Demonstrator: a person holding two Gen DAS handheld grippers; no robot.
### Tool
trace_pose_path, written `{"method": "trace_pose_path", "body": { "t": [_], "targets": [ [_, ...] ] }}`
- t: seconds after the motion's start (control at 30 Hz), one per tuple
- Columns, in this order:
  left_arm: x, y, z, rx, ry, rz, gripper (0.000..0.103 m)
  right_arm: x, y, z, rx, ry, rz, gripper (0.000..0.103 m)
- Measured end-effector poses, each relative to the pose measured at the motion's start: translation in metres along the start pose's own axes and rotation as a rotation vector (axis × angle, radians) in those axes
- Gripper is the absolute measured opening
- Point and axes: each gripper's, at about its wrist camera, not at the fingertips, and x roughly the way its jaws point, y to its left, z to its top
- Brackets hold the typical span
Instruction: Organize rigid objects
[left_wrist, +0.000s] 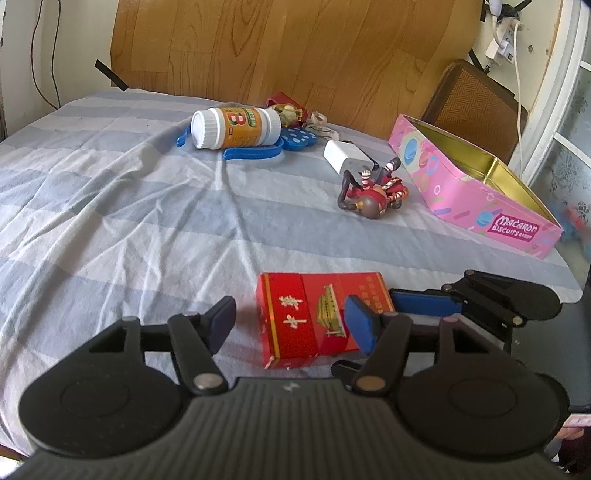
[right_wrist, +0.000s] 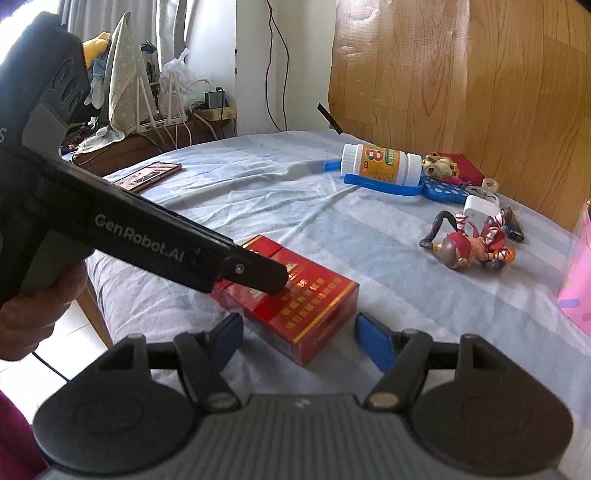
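Two hand-held grippers spread: left hand-held gripper (left_wrist: 290, 321) and right hand-held gripper (right_wrist: 297, 334) flanking red cigarette pack (left_wrist: 314, 317) lying on bed sheet (left_wrist: 110, 206). Pack best pinched across narrow sides, squarely, then carried to pink biscuit tin (left_wrist: 476, 192), well apart.

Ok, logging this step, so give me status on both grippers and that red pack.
Left gripper open, right gripper open, both around the red pack. Pack flat on the sheet, ungripped. Pink tin open, figurine lying before it.
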Motion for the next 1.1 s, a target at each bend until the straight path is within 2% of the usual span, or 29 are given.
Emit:
{"method": "trace_pose_path", "body": {
  "t": [0.4,0.53,0.63,0.73,0.9,1.1],
  "targets": [
    [0.0,0.0,-0.002,0.002,-0.002,-0.005,0.067,0.002,0.009,0.001,-0.021,-0.005,-0.017,0.066],
    [0.0,-0.003,-0.003,0.004,0.016,-0.067,0.066,0.0,0.009,-0.001,-0.016,-0.011,-0.02,0.062],
    [0.0,-0.014,-0.005,0.051,-0.002,-0.058,0.066,-0.005,0.01,-0.003,-0.018,-0.018,-0.033,0.059],
    [0.004,-0.021,-0.004,0.07,0.003,-0.086,0.066,-0.011,0.006,-0.005,-0.009,-0.022,-0.053,0.059],
    [0.017,-0.045,0.0,0.12,0.018,-0.142,0.066,-0.027,-0.002,-0.016,-0.003,-0.023,-0.125,0.059],
    [0.035,-0.099,0.017,0.253,0.004,-0.232,0.066,-0.058,-0.032,-0.035,0.086,-0.042,-0.24,0.059]
  ]
}}
